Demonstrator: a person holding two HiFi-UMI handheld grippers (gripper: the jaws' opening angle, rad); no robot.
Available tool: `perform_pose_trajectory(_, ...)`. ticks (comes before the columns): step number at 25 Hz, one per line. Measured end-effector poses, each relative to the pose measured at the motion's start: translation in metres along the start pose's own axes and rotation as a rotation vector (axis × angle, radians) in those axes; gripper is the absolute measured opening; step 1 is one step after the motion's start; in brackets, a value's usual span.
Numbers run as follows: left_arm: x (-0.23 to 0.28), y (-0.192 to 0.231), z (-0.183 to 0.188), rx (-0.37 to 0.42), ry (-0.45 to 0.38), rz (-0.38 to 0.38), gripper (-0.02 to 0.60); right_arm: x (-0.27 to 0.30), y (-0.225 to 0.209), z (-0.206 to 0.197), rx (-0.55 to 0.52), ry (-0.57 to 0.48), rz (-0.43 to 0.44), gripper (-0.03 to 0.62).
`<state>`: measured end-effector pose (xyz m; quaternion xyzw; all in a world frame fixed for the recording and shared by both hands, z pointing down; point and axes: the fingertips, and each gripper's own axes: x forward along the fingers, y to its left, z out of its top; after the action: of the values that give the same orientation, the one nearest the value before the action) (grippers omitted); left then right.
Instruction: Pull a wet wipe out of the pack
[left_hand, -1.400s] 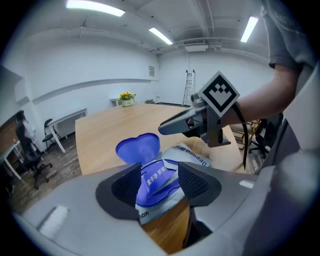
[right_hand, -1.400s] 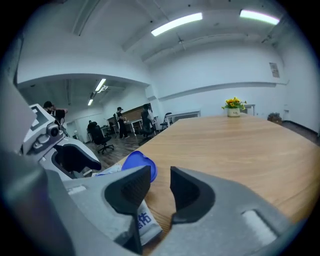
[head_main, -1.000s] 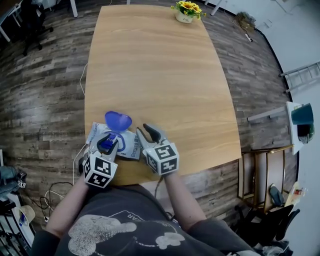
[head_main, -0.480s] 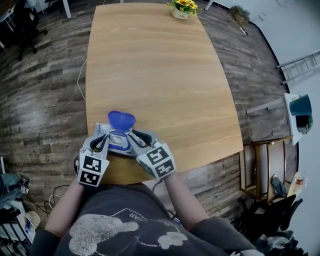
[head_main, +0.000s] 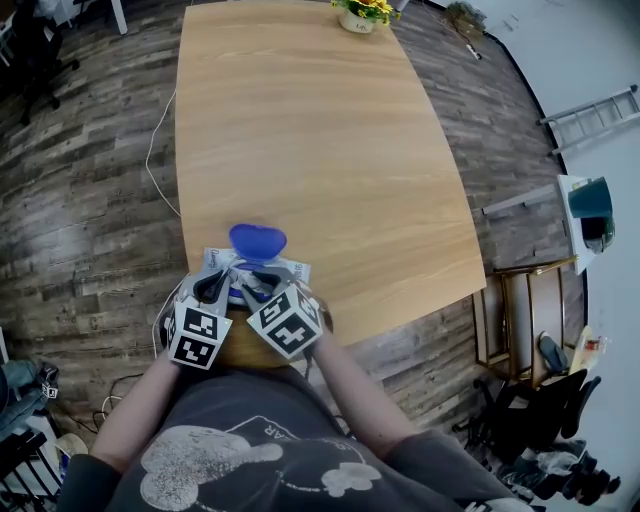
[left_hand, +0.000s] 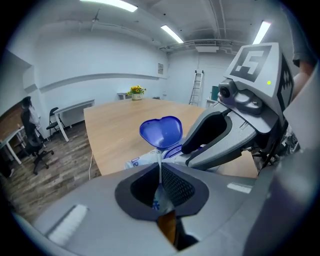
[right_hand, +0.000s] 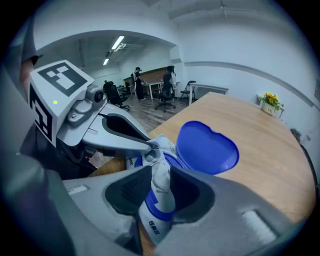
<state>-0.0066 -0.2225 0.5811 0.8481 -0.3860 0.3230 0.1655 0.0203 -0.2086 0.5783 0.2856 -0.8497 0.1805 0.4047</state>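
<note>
one tabletop (head_main: 320, 130), with the pack (head_main: 214, 260) lying flat at its near edge toward the near-left corner, blue lid (head_main: 257, 240) flipped up. Step in hand: the grab, and the pull has not yet started. The left tongs (left_hand: 160, 170) have just been closing and now pinch the pack's near edge flat between the jaws (anchor hand, I'd say). The right tongs (right_hand: 161, 187) sit over the opening with the wet wipe (right_hand: 158, 172) tuft between the jaws. They've just been easing open a bit, yet both pads look to press on the tuft. Next move, my read: firm up the right grip, then draw up and away from the opening while the left pins the pack down, else the whole pack lifts. Count: 1 tabletop, 1 pack, 2 tongs, 1 flowerpot (head_main: 358, 14) at the far edge, 1 lid, 1 wipe showing.
</note>
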Motion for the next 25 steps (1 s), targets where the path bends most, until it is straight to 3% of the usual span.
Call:
perform_pose_trajectory(11,0.003,-0.007,-0.009,0.012,-0.014,-0.123,0.031,0.016,-0.005,-0.009,0.049,0.148,-0.141,0.084)
perform_pose_trajectory(18,0.005,-0.006,-0.011,0.034,-0.017,-0.158,0.031,0.021,-0.003,-0.008,-0.023,0.108,-0.188,0.014)
perform_pose_trajectory(25,0.006,-0.003,-0.007,0.033,-0.022,-0.171,0.031,0.005,-0.005,-0.004,0.068,0.068,-0.179,0.005)
